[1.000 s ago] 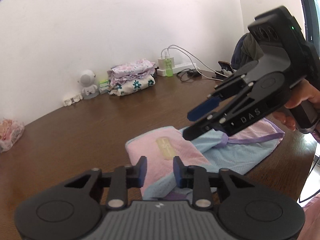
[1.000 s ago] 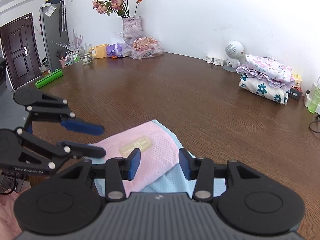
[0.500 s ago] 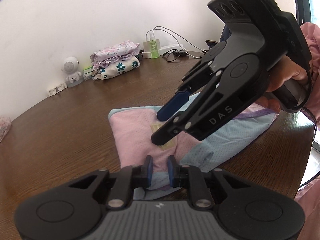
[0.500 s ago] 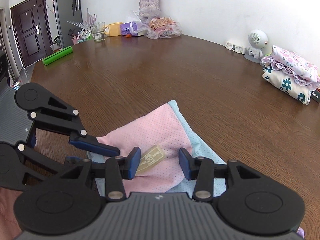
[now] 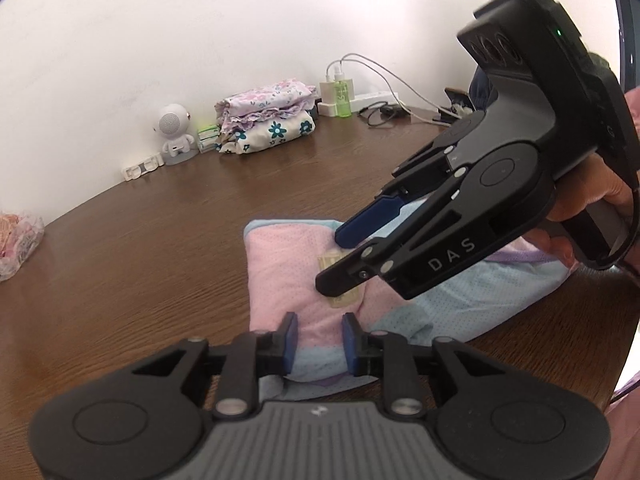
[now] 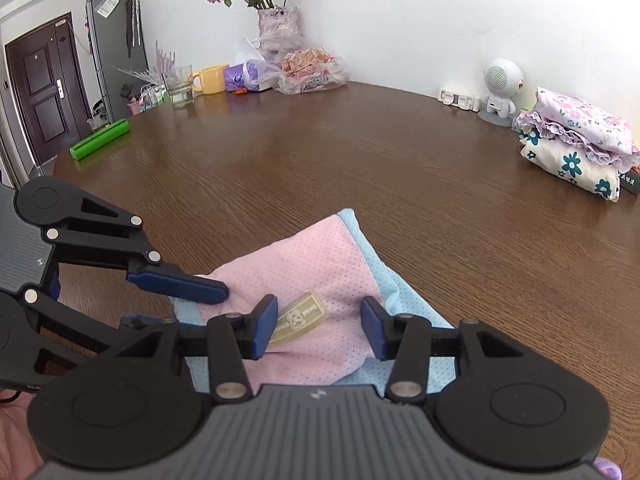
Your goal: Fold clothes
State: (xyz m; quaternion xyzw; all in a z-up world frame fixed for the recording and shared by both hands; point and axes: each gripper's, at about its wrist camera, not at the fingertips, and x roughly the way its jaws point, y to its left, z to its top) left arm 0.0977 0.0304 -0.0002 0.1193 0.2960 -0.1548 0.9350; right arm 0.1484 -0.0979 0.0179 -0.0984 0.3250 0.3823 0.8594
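Garment (image 5: 280,272) of pink and blue is lying between and beneath both my grippers: my left gripper (image 5: 316,338) is gaping narrowly astride its near edge, my right gripper (image 6: 320,326) is spreading wide around its label (image 6: 298,318).

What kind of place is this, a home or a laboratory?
Most likely a home, at a dining table: a vase of dried flowers, a yellow mug, an entrance door and folded floral clothes are in view.
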